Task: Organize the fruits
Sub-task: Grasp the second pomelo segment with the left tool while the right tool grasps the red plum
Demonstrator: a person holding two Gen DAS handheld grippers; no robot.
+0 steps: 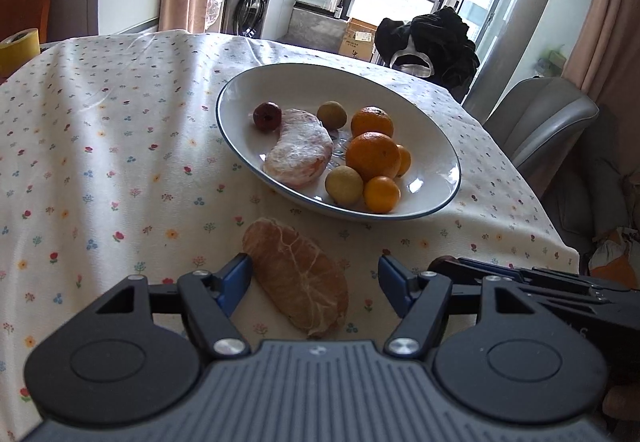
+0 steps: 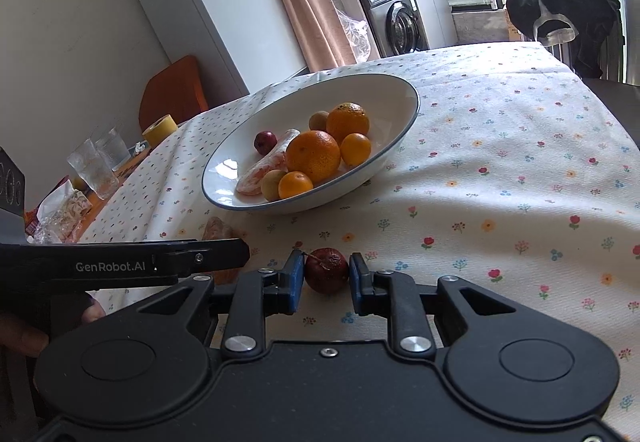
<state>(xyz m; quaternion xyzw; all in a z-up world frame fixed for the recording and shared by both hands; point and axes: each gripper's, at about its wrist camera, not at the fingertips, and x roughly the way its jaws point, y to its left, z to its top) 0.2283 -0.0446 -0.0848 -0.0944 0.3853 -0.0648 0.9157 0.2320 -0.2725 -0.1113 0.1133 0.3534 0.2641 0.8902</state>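
From the left wrist camera, no writing can be read. A big white bowl with a thin blue rim (image 1: 440, 158) sits on the table. In it are round orange fruits (image 1: 373, 156), two small yellow-green fruits (image 1: 344, 185), one small dark red fruit (image 1: 267, 116) and a peeled pink fruit piece wrapped in clear film (image 1: 298, 152). A bare peeled pink fruit piece (image 1: 298, 278) lies on the white flowery tablecloth (image 1: 100, 162), just in front of the bowl. The left gripper (image 1: 316, 282) has its blue fingers spread wide on both sides of this piece; the left finger is touching or almost touching it, and the right one is apart. Behind are a grey washing machine (image 1: 250, 6), a big window and a grey chair (image 1: 548, 118).

From the right wrist camera, white letters on the black side of the other gripper (image 2: 120, 262) say "GenRobot.AI". The bowl (image 2: 400, 110) holds the same fruits. The right gripper (image 2: 326, 274) has its blue fingers close on each side of a wrinkly dark red fruit (image 2: 326, 269) on the cloth; I cannot tell if they squeeze it. On the left stand clear drinking glasses (image 2: 94, 168) and a yellow tape roll (image 2: 160, 130).
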